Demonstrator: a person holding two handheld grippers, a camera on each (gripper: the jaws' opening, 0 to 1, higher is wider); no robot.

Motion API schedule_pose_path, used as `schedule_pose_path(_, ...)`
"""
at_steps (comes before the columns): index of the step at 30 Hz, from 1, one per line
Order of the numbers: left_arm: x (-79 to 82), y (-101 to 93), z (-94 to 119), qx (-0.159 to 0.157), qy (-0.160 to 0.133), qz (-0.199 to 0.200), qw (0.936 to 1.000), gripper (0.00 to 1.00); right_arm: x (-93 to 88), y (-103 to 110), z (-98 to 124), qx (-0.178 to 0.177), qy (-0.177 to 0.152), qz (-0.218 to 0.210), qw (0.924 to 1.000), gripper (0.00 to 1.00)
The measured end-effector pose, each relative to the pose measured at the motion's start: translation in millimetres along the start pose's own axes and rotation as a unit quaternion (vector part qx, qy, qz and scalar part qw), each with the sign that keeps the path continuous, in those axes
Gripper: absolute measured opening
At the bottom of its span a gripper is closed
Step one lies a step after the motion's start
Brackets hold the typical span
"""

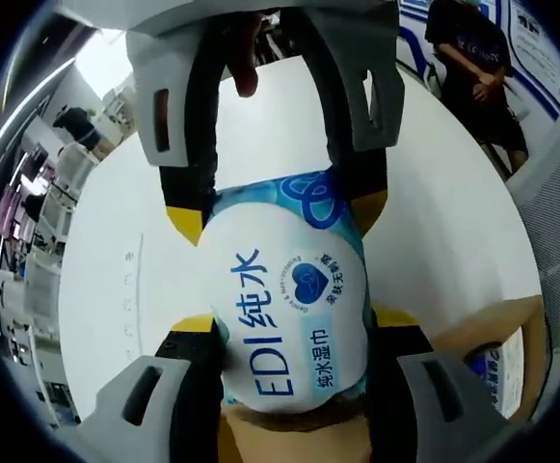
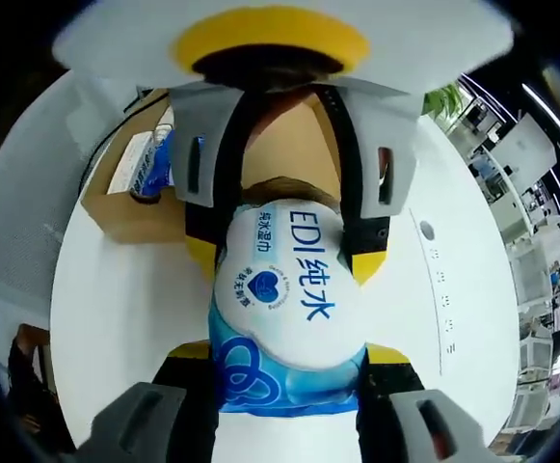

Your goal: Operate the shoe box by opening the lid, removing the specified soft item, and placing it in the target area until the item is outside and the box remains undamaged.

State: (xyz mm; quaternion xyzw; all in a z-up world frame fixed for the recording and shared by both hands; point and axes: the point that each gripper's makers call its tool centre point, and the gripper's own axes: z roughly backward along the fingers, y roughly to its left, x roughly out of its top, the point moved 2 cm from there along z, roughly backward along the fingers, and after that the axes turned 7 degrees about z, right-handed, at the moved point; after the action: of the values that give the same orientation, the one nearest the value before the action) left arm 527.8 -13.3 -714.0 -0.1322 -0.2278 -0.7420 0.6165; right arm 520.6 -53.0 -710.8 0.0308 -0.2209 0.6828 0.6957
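Observation:
A soft white and blue pack of wet wipes (image 1: 289, 309) hangs above the white table, held from two opposite ends. In the left gripper view my left gripper (image 1: 294, 333) is shut on its white end. My right gripper (image 1: 276, 214) comes in from the top, shut on the blue end. In the right gripper view the same pack (image 2: 284, 299) sits between my right gripper (image 2: 287, 354) at the bottom and my left gripper (image 2: 287, 258) above it. The open cardboard shoe box (image 2: 130, 217) stands behind on the left, with another wipes pack (image 2: 154, 159) inside.
The round white table (image 1: 116, 280) spreads wide around the pack. The shoe box (image 1: 477, 323) lies at the lower right of the left gripper view. A person in dark clothes (image 1: 472, 68) stands beyond the table's far edge. Office desks fill the background.

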Motion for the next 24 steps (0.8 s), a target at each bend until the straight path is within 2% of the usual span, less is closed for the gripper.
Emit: schedule_pose_path(24, -12.7, 3.3, -17, -0.008, 0.004, 0.025, 0.9996, 0.57, -10.1, -2, -23, 0.014, 0.004, 0.003, 0.9999, 0.54)
